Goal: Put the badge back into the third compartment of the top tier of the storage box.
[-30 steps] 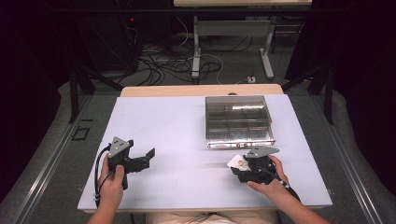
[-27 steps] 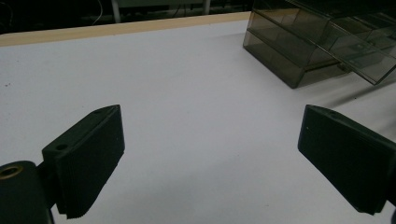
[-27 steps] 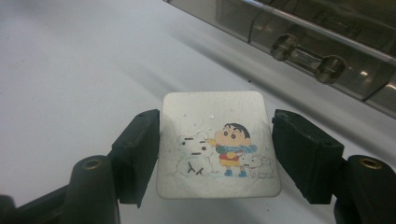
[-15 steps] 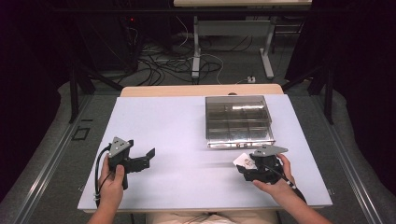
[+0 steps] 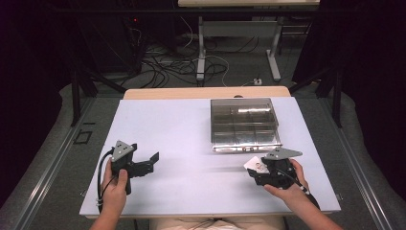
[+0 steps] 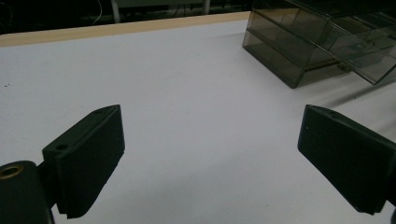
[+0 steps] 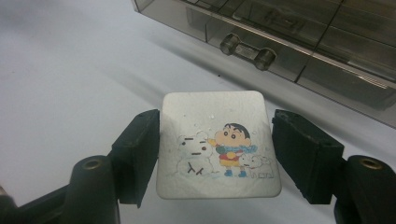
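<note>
A small white card (image 7: pixel 218 144) with rounded corners — printed with a cartoon child beside a snow figure and a small white dog — is clamped edge to edge between the two black jaws of the right gripper (image 7: pixel 217 156). In the right gripper view the card is presented face up and roughly level above the white table (image 7: pixel 65 79), just in front of a smoky transparent drawer box (image 7: pixel 299 42) whose drawer front carries a bar handle (image 7: pixel 246 50). In the high view the card (image 5: pixel 256 164) is seen at the front right of the table (image 5: pixel 191 139), just beside the near edge of the box (image 5: pixel 245 124), with the right gripper (image 5: pixel 261 171) gripped by the person's right hand (image 5: pixel 287 184). The left gripper (image 5: pixel 152 160) is held low over the front left of the table, well apart from the card; its jaws stand wide apart and nothing is held between them — bare table surface is seen between the pads (image 6: pixel 91 158) in the left gripper view.
</note>
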The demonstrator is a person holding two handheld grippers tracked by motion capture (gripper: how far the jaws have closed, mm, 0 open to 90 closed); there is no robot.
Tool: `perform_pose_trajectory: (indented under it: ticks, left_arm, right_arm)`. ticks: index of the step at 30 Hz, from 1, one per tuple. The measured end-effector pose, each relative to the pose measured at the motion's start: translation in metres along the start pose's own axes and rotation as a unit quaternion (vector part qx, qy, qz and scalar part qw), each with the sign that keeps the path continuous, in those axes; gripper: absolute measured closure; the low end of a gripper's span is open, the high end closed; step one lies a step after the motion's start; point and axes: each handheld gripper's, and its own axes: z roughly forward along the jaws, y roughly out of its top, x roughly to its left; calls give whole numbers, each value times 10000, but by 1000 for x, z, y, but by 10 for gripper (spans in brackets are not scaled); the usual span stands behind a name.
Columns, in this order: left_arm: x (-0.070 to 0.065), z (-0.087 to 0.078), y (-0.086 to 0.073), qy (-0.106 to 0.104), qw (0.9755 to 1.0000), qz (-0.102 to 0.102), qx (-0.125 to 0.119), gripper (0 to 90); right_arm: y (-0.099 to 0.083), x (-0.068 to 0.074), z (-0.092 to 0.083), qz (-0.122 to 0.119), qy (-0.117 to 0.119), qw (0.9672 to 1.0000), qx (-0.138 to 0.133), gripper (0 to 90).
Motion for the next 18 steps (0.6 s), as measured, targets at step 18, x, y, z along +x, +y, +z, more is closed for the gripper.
perform_pose_trajectory:
  ticks: [18]
  left_arm:
    - [0, 0, 0, -23, 10000, 2, 5, 74]
  right_arm:
    - [3, -5, -10, 101, -138, 9998, -41, 329]
